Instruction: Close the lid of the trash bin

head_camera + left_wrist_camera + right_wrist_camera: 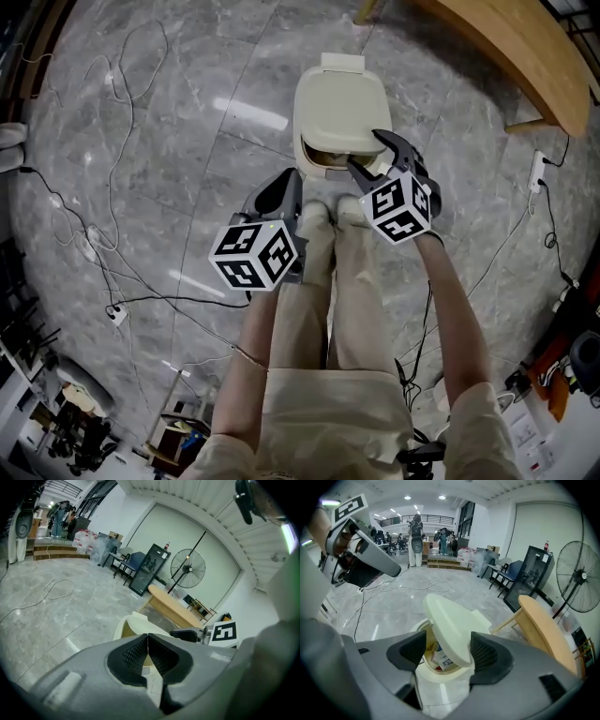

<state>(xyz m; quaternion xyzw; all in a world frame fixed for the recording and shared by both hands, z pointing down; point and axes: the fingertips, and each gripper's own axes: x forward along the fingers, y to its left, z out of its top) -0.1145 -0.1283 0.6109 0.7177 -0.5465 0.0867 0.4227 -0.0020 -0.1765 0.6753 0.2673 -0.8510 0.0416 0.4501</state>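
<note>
I see the bin in all three views
Head camera looks steeply down; both gripper cameras sit low, close, facing it sideways.

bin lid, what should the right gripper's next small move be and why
Probably ease the right gripper down so the lid swings shut onto the trash bin: the lid is tilted up, rubbish shows beneath, and the open jaws sit either side of its edge.

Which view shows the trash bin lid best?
The right gripper view: the lid stands tilted up between the right gripper's parted jaws, rubbish visible beneath it. The head view shows only the lid's top from above. The left gripper view shows a sliver of the bin behind the left gripper's shut jaws.
</note>
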